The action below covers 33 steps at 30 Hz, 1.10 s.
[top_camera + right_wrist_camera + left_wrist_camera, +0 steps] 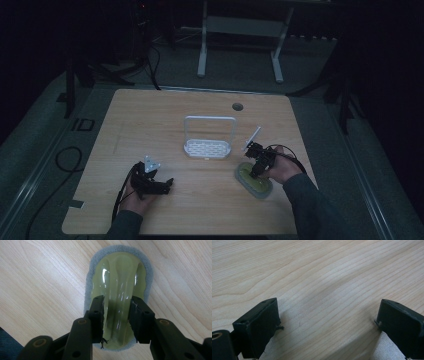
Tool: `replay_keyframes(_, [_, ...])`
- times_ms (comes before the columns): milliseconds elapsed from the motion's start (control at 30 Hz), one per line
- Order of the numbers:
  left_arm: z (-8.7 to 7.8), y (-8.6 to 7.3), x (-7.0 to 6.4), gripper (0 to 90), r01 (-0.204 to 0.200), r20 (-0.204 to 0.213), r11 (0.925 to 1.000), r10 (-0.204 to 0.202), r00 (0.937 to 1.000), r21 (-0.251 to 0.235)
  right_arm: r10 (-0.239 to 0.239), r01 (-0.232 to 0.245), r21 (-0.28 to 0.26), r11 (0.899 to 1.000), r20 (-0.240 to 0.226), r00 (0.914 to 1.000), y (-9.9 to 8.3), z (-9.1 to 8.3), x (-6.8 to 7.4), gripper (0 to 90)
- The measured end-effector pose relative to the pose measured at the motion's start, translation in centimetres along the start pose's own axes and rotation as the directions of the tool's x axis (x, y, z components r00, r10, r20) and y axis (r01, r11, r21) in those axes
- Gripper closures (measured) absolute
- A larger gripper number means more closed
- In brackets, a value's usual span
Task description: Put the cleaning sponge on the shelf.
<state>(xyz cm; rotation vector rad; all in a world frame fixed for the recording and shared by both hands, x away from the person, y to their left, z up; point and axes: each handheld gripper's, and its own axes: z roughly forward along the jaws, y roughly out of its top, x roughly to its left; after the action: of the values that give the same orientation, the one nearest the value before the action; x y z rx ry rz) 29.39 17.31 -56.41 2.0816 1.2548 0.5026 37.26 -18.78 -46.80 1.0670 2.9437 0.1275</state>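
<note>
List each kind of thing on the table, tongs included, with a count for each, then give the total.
Tongs: 2, left and right
Scrubber, yellow-green with a grey pad: 1
White rack: 1
Total: 4

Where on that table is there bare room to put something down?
Bare wood lies along the table's far edge behind the white rack, and between the left gripper and the scrubber. It is crowded at the right gripper and scrubber.
</note>
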Motion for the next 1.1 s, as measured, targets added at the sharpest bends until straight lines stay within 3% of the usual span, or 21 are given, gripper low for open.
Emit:
replay_keyframes(500, [0.0, 0.0, 0.0, 4.6, 0.0, 0.0, 1.0, 0.0, 1.0, 0.0, -0.035, 0.035, 0.041, 0.999, 0.005, 0.9994, 0.45, 0.52, -0.12, 71.1])
replay_keyframes(1100, [0.0, 0.0, -0.01, 4.6, 0.001, 0.0, 1.0, -0.001, 1.0, 0.0, -0.068, 0.067, 0.023, 0.997, 0.023, 0.9974, 0.72, -0.24, 0.54, 71.6])
